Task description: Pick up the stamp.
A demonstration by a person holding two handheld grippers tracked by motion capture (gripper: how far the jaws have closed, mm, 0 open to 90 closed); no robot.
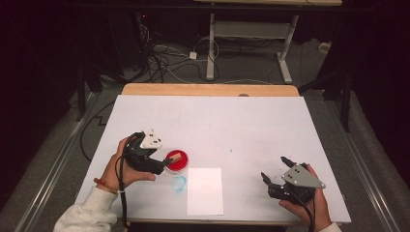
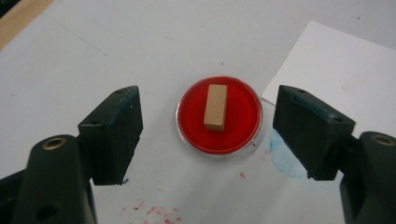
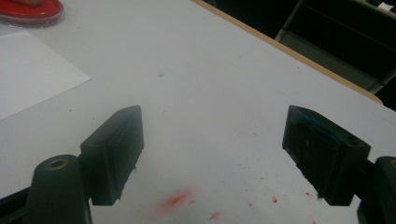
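Observation:
A round dish of red ink [image 1: 177,161] [image 2: 219,115] sits on the white table cover, left of centre. A small tan wooden block [image 2: 215,107] [image 1: 176,156] lies in the dish. My left gripper [image 1: 165,163] [image 2: 208,135] hovers just short of the dish, open, its jaws spread wider than the dish with nothing between them. A white sheet of paper [image 1: 205,190] [image 2: 338,70] lies right of the dish. My right gripper [image 1: 276,168] [image 3: 212,154] is open over bare table at the front right, holding nothing. The dish's edge [image 3: 30,11] appears far off in the right gripper view.
A blue ink smudge [image 1: 178,183] [image 2: 286,156] marks the cover between dish and paper. Red ink specks [image 3: 180,198] dot the cover under the right gripper. The table's wooden far edge [image 1: 210,90] borders a floor with cables and a desk frame.

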